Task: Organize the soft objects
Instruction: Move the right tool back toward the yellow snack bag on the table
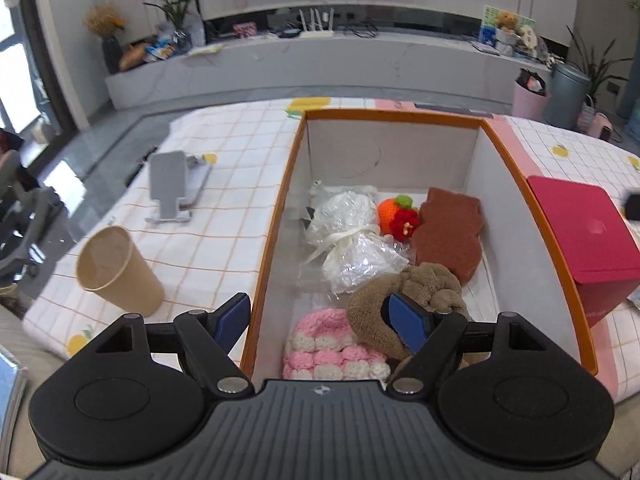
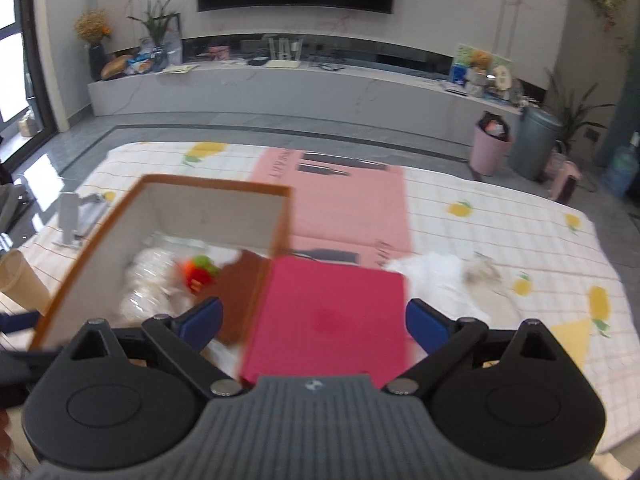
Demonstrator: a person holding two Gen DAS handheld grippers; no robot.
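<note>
An orange-rimmed white box (image 1: 400,116) holds soft things: a pink and white knitted hat (image 1: 324,348), a brown plush toy (image 1: 424,284), a brown sponge (image 1: 448,232), an orange knitted fruit (image 1: 398,212) and white wrapped bundles (image 1: 348,236). My left gripper (image 1: 324,320) is open above the box's near left wall, one finger outside it and one over the plush. My right gripper (image 2: 312,324) is open above a red box (image 2: 332,316). The orange-rimmed box (image 2: 216,190) is at its left. White soft items (image 2: 444,272) lie on the cloth to the right.
A paper cup (image 1: 116,272) and a grey phone stand (image 1: 172,188) stand on the checked tablecloth left of the box. The red box (image 1: 584,232) sits right of it. A pink flat carton (image 2: 344,196) lies behind the boxes.
</note>
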